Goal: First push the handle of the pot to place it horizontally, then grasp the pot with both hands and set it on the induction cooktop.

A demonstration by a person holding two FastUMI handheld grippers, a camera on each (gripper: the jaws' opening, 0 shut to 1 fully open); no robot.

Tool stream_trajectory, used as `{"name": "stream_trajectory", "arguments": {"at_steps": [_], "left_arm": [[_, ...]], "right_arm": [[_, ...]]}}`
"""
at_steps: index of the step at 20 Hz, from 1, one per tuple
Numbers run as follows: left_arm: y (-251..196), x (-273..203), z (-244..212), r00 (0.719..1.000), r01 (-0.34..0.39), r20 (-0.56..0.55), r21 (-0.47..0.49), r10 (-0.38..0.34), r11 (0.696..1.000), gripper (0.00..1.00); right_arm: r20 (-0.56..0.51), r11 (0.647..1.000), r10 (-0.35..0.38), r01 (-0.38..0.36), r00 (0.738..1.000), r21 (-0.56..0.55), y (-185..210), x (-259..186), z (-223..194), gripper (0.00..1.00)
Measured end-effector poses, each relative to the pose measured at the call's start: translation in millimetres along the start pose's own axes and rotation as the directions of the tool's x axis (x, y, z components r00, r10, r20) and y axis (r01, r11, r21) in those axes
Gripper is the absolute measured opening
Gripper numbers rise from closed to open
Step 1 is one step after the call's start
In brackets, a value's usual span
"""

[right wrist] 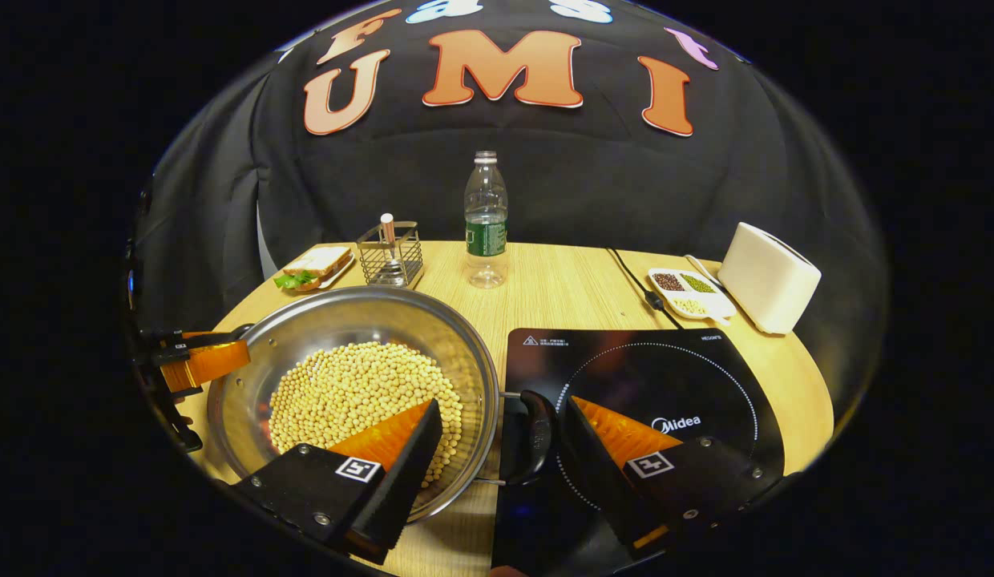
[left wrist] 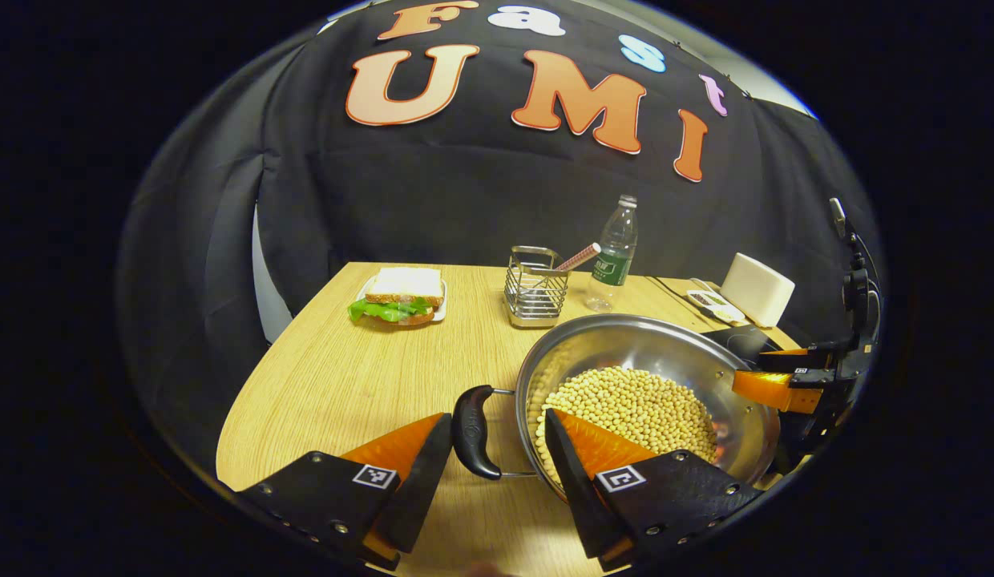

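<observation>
Your pot [right wrist: 353, 385] of beans sat on the counter [left wrist: 329, 377] just beside the induction cooktop [right wrist: 649, 377], handles already level, with left tongs [left wrist: 497, 445] and right tongs [right wrist: 501, 437] open astride them, lift pending.

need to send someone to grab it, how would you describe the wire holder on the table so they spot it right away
Start at the wooden table and look toward its far edge by the black cloth wall. Between the sandwich and the clear water bottle stands the wire holder. It is the only metal mesh basket, with a single stick-like utensil poking up.
</observation>
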State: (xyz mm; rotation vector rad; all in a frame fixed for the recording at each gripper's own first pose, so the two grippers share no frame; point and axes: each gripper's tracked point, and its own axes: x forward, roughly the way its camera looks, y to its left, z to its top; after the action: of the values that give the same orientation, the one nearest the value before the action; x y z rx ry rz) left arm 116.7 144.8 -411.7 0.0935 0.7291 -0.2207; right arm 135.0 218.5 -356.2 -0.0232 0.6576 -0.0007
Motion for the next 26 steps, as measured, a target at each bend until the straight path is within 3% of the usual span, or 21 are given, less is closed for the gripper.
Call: {"name": "stream_trajectory", "arguments": {"at_steps": [4, 6, 7, 9, 10, 11, 15, 23, 24, 26], "left_arm": [[-2, 4, -2, 1.000, 0.011, -0.013, 0.004, -0.011, 1.000, 0.75], [0, 5, -2, 1.000, -0.003, -0.013, 0.012, 0.003, 1.000, 0.75], [4, 7, -6, 0.999, -0.016, -0.028, 0.011, 0.016, 1.000, 0.72], [2, 6, -10, 0.998, -0.021, -0.056, 0.021, 0.022, 1.000, 0.56], [3, 7, -8, 0.998, -0.036, -0.059, 0.026, 0.038, 0.999, 0.55], [5, 4, -8, 0.997, -0.055, -0.060, 0.027, 0.057, 0.998, 0.48], [3, -10, -14, 0.989, -0.117, -0.097, -0.019, 0.115, 0.993, 0.42], [-26, -64, 17, 0.985, -0.168, -0.028, -0.028, 0.168, 0.985, 0.39], [-32, -70, 24, 0.986, -0.169, -0.019, -0.022, 0.169, 0.985, 0.38], [-49, -73, 34, 0.986, -0.164, -0.006, -0.019, 0.164, 0.986, 0.38]], "right_arm": [[-0.014, 1.000, -0.010, 0.010, 1.000, -0.004, -2, 4, -4, 0.96], [-0.024, 0.999, -0.034, 0.034, 0.999, -0.005, -9, 7, -7, 0.90], [-0.028, 0.999, -0.036, 0.036, 0.999, 0.008, -12, 7, -8, 0.81], [-0.033, 0.999, -0.049, 0.050, 0.998, 0.020, -11, 6, -6, 0.66], [-0.030, 0.998, -0.055, 0.056, 0.998, 0.028, -11, 6, -5, 0.64], [-0.030, 0.998, -0.052, 0.053, 0.998, 0.040, -11, 6, -4, 0.57], [-0.067, 0.994, -0.008, 0.015, 0.998, 0.110, -9, 4, -7, 0.42], [-0.013, 0.988, 0.043, -0.040, 0.999, 0.148, -27, -39, 16, 0.40], [-0.003, 0.989, 0.041, -0.040, 0.999, 0.145, -32, -44, 20, 0.36], [0.012, 0.987, 0.037, -0.038, 0.999, 0.154, -46, -55, 26, 0.40]]}}
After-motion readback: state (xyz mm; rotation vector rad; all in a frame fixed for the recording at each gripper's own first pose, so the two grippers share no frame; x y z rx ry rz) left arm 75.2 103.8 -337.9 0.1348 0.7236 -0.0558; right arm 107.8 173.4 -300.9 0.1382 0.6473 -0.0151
